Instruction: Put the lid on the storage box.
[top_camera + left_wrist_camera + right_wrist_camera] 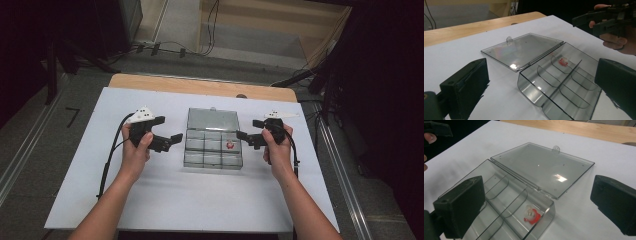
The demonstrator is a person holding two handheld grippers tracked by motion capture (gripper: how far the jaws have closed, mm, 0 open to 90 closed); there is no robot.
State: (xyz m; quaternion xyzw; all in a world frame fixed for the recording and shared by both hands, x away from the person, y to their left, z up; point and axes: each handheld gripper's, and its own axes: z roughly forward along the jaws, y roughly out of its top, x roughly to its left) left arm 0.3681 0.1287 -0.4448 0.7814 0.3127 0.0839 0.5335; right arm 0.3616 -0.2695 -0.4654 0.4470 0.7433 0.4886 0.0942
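Lighting's pretty even and soft from overhead, dark room edges, glare spots on the lid (544, 168), slightly soft focus.

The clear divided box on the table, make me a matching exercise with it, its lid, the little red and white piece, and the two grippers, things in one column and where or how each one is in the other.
Things:
1. lid
2. red and white piece
3. left gripper
4. right gripper

States or places:
A. open, beside the box's right end
B. folded back flat on the white table
C. inside a compartment at the box's right end
D. open, off the box's left end

Pairs: 1-B, 2-C, 3-D, 4-A
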